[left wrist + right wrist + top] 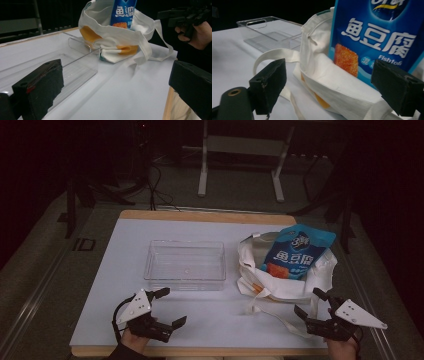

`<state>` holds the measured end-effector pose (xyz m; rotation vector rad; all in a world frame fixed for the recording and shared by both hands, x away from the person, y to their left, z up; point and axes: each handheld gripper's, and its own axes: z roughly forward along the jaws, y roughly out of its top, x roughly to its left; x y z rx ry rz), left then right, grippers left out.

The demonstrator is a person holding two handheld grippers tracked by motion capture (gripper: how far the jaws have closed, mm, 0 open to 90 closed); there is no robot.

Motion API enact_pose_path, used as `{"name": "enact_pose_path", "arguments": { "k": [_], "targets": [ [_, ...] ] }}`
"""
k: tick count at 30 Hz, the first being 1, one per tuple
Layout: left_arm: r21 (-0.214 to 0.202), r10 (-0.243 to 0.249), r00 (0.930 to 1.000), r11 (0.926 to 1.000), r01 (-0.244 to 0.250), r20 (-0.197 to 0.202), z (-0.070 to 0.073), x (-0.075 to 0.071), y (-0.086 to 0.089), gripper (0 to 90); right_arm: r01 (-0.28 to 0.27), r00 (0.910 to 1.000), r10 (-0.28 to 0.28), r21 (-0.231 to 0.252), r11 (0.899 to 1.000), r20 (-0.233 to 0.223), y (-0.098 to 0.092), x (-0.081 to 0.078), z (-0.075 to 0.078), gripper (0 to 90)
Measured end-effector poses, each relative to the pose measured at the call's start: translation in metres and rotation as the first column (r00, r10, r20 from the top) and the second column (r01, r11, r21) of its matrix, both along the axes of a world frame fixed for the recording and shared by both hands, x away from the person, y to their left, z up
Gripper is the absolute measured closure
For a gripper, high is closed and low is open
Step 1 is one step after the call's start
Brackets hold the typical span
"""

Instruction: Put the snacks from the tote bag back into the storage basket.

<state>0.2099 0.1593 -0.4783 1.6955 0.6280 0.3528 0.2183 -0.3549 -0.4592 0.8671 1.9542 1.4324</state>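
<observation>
A white cloth tote bag [280,282] lies at the right of the white table, with a blue snack packet [297,252] sticking out of its mouth. The bag [120,37] and packet [122,11] also appear in the left gripper view, and the bag [332,85] and packet [377,37] loom close in the right gripper view. A clear plastic tray [185,265] stands empty at the middle. My left gripper [167,307] is open near the front edge, left of centre. My right gripper [311,302] is open just in front of the bag, by its strap [270,315].
The table [125,285] has a wooden rim and dark floor around it. A white metal stand [240,160] and cables lie beyond the far edge. In the left gripper view the other hand with its gripper [190,17] shows at upper right.
</observation>
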Motion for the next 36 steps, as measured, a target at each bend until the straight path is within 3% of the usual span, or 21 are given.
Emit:
{"name": "enact_pose_path", "arguments": {
  "k": [5, 9, 11, 14, 15, 17, 20, 21, 24, 28, 32, 36],
  "targets": [
    [0.016, -0.007, 1.0000, 0.9999, 0.007, -0.002, 0.004, -0.002, 0.000, 0.0, -0.038, 0.9985, 0.038, -0.002, 0.999, -0.039, 0.001, 0.004, 0.002, 12.8],
    [-0.032, -0.033, 0.9985, 0.9990, 0.032, -0.044, 0.010, -0.004, -0.003, 0.0, -0.044, 0.9972, 0.043, -0.009, 0.999, -0.061, -0.002, 0.007, 0.002, 13.0],
    [-0.064, -0.069, 0.9956, 0.9958, 0.065, -0.063, 0.013, -0.004, -0.006, 0.0, -0.055, 0.9961, 0.053, -0.027, 0.998, -0.070, -0.002, 0.007, 0.003, 13.0],
    [-0.091, -0.104, 0.9921, 0.9911, 0.097, -0.071, 0.018, -0.003, -0.010, 0.0, -0.077, 0.9943, 0.075, -0.028, 0.997, -0.075, -0.003, 0.006, 0.006, 12.8],
    [-0.097, -0.119, 0.9915, 0.9888, 0.113, -0.053, 0.020, -0.003, -0.010, 0.0, -0.086, 0.9937, 0.085, -0.019, 0.996, -0.073, -0.005, 0.005, 0.007, 12.8],
    [-0.085, -0.101, 0.9943, 0.9915, 0.098, -0.034, 0.024, -0.003, -0.012, 0.0, -0.097, 0.9924, 0.096, 0.000, 0.995, -0.077, -0.006, 0.005, 0.011, 12.4],
    [-0.054, -0.120, 0.9921, 0.9916, 0.118, -0.037, 0.030, 0.002, -0.018, 0.0, -0.087, 0.9941, 0.086, -0.012, 0.996, -0.066, -0.008, 0.004, 0.016, 12.5],
    [-0.036, -0.116, 0.9925, 0.9927, 0.115, -0.036, 0.032, 0.004, -0.021, 0.0, -0.068, 0.9960, 0.067, -0.014, 0.998, -0.058, -0.008, 0.004, 0.018, 12.9],
    [0.040, -0.115, 0.9932, 0.9925, 0.116, -0.018, 0.038, 0.007, -0.031, 0.0, -0.083, 0.9948, 0.083, 0.001, 0.997, -0.059, -0.012, 0.004, 0.022, 12.3],
    [0.051, -0.128, 0.9917, 0.9904, 0.129, -0.007, 0.042, 0.012, -0.039, 0.0, -0.085, 0.9944, 0.084, -0.013, 0.996, -0.064, -0.017, 0.004, 0.024, 12.3],
    [0.051, -0.139, 0.9899, 0.9888, 0.140, -0.029, 0.042, 0.019, -0.046, 0.0, -0.089, 0.9945, 0.087, -0.034, 0.995, -0.058, -0.020, 0.007, 0.029, 12.3],
    [0.074, -0.148, 0.9882, 0.9859, 0.150, -0.041, 0.045, 0.026, -0.054, 0.0, -0.093, 0.9944, 0.091, -0.024, 0.995, -0.054, -0.023, 0.010, 0.034, 12.3]
  ]
}}
